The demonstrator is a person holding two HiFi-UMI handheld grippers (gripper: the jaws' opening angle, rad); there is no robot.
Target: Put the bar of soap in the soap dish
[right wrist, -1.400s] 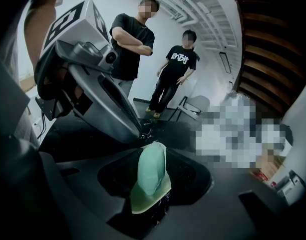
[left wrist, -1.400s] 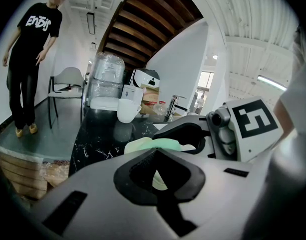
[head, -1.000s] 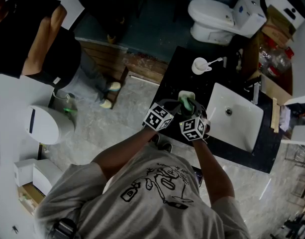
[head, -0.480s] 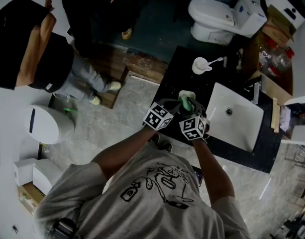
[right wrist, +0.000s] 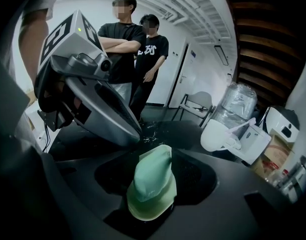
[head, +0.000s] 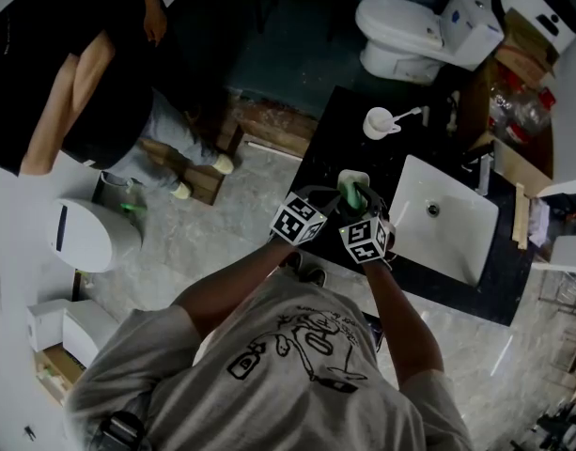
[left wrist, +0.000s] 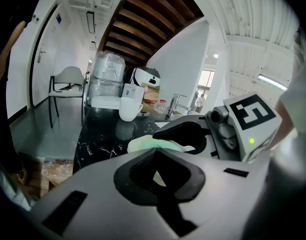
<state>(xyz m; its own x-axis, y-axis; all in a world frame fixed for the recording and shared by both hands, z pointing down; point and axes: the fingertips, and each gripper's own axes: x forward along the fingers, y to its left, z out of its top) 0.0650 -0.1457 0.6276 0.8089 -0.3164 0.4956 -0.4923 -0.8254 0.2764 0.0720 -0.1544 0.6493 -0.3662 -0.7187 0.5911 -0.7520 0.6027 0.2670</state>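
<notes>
- The jaws of the right gripper (head: 357, 195) were closed from both sides on the green bar of soap (right wrist: 152, 176), which stood out forward between the dark pads
- Under the bar was the pale soap dish (head: 351, 178); if the bar already touched it, I could not tell
- The jaws of the left gripper (left wrist: 160, 156) were together at the tips, and a pale sliver showed in the small opening behind them; what it was, I could not tell
- The left gripper's tip was just beside the dish, close to the right gripper
- The dish stood on the black counter (head: 400, 163), between a white cup (head: 376, 123) and the front edge, and a white sink (head: 447, 219) was to its right
- Two persons (right wrist: 120, 49) stood on the floor behind the counter, well apart from it
</notes>
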